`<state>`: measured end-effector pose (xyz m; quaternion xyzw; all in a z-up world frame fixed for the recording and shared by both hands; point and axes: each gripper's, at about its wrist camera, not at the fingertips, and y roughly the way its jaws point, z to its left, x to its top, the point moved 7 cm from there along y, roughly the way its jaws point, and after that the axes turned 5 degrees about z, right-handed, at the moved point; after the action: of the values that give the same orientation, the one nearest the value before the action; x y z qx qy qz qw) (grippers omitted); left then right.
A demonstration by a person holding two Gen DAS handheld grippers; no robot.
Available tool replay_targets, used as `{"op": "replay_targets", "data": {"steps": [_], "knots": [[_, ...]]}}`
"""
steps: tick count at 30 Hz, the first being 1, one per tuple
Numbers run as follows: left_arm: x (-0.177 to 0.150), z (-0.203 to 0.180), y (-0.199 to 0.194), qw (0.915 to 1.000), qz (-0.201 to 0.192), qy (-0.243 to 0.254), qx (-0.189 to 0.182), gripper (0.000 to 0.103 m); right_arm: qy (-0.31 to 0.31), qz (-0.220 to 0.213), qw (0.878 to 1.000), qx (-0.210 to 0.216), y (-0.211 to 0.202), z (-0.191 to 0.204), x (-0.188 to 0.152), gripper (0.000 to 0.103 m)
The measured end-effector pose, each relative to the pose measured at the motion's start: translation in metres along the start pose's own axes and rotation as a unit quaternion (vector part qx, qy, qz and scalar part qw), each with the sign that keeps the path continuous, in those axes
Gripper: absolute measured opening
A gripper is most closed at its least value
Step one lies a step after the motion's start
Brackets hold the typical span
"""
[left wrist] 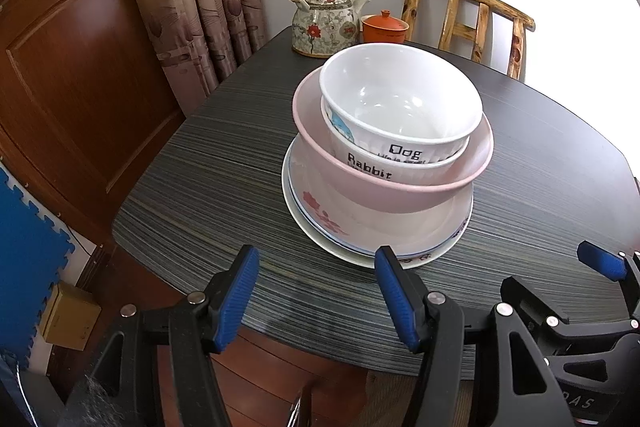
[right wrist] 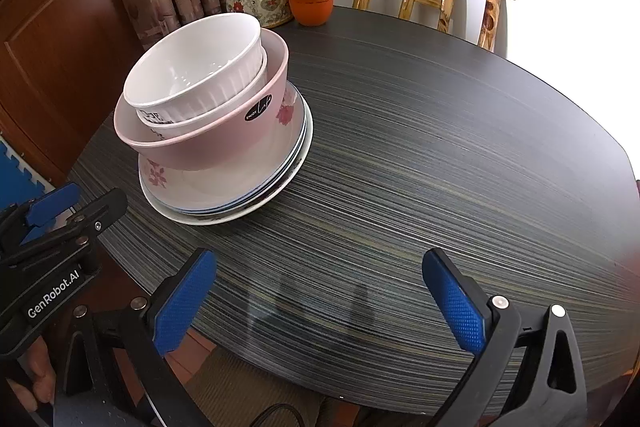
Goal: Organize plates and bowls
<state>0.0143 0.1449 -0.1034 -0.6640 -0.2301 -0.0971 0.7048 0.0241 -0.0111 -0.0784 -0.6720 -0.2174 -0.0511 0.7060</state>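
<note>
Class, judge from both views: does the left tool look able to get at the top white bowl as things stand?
Probably yes. The left tool hangs open and empty just short of the stack, and the top bowl sits uncovered with nothing between them.

Each hand-held gripper is showing a matte black plastic frame with triangular cut-outs and silver round rivets at its pivots. The left hand-held gripper (left wrist: 316,291) is wearing ribbed blue pads and white "GenRobot.AI" lettering; the right hand-held gripper (right wrist: 320,303) is carrying diamond-textured blue pads (right wrist: 460,311). Fingers (right wrist: 38,375) are showing beneath the left frame.
</note>
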Motion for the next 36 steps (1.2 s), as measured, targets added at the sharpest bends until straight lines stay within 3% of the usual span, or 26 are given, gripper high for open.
{"op": "replay_targets", "data": {"steps": [36], "knots": [[-0.0004, 0.0002, 0.0043, 1.0000, 0.005, -0.001, -0.002, 0.062, -0.002, 0.013, 1.000, 0.001, 0.0076, 0.0074, -0.0029, 0.102]]}}
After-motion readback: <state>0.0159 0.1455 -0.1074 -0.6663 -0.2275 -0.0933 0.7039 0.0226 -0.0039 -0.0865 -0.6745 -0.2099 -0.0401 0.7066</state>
